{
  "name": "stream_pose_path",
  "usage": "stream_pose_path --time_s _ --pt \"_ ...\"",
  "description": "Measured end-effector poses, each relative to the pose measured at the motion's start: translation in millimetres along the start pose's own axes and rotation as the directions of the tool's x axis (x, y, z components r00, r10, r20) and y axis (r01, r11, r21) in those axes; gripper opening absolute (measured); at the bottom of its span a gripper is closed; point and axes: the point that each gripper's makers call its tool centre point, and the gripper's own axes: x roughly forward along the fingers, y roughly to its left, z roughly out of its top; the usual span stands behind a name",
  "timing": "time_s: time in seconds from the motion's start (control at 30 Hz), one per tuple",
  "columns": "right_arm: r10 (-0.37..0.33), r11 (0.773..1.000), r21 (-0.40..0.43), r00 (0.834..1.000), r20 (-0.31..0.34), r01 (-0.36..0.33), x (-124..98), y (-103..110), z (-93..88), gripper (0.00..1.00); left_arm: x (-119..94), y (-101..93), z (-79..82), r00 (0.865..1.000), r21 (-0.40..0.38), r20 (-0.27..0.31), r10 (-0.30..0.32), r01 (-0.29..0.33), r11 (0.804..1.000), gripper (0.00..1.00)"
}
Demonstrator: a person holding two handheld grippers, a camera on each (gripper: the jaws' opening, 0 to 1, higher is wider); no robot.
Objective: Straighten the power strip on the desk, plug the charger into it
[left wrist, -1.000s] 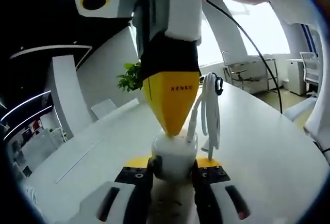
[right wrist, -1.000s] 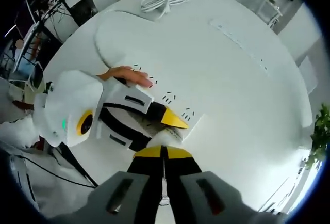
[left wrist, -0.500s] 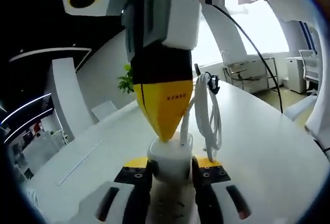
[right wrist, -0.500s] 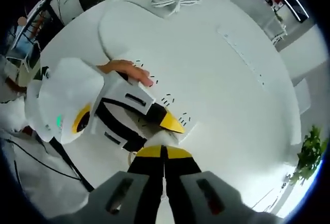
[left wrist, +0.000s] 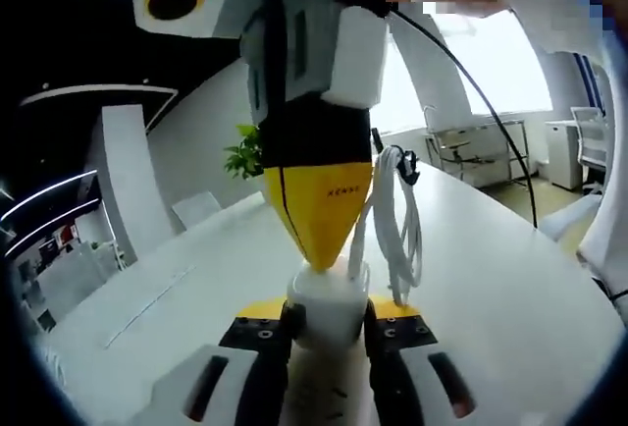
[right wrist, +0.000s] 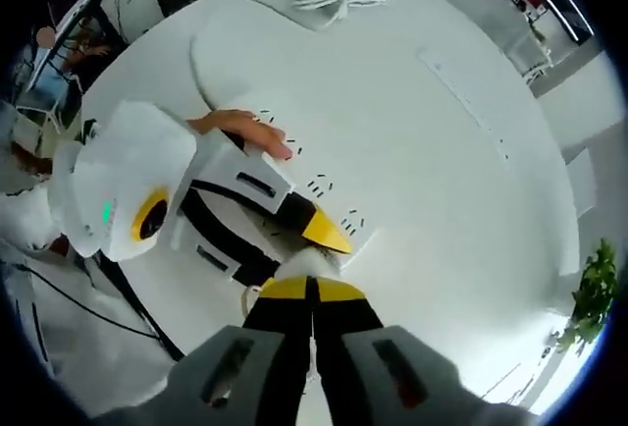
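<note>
**Charger pinched by both grippers above the strip**

Left gripper view: my left gripper (left wrist: 327, 314) clamps the white charger (left wrist: 327, 300) between its jaws. The right gripper (left wrist: 316, 212) bears on it from above, slightly higher than half a second ago; the coiled cable (left wrist: 397, 212) hangs alongside.

Right gripper view: my right gripper (right wrist: 311, 289) is pressed together on the charger's top. The power strip (right wrist: 329, 200) lies just beyond the tips, unchanged. Judgement: not yet plugged.

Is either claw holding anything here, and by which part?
The left claw grips the white charger by its two sides. The right claw, closed, meets the charger's top; whether it pinches anything cannot be told.
</note>
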Motion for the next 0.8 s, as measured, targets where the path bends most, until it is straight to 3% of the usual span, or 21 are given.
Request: stream_pose_path --time_s 0.13,0.17,0.23,0.57,0.8 --pt "-0.019 1.000 -0.020 1.000 -0.009 0.019 3.2 -1.7 2.2 0.00 0.2 -1.3 0.6 1.000 0.013 0.002 -0.003 0.002 1.000 0.32" --pt "-0.019 0.998 -0.061 0.999 0.051 0.022 8.5 -1.8 14.3 0.00 -0.2 0.8 -2.0 1.000 0.011 -0.012 0.009 -0.009 1.000 0.33" --pt "-0.041 0.998 -0.041 0.999 -0.003 0.041 7.4 -2.5 9.1 0.00 -0.6 1.8 -0.3 1.000 0.012 -0.005 0.009 -0.009 1.000 0.33" --pt "-0.070 0.994 -0.087 0.996 -0.056 0.065 5.6 -4.1 6.1 0.00 0.7 3.7 0.6 1.000 0.011 -0.002 0.011 -0.011 1.000 0.32" --pt "-0.039 0.997 -0.067 0.998 -0.042 0.036 4.1 -6.3 4.7 0.01 1.7 4.2 0.8 1.000 0.013 0.001 0.012 -0.012 1.000 0.32"
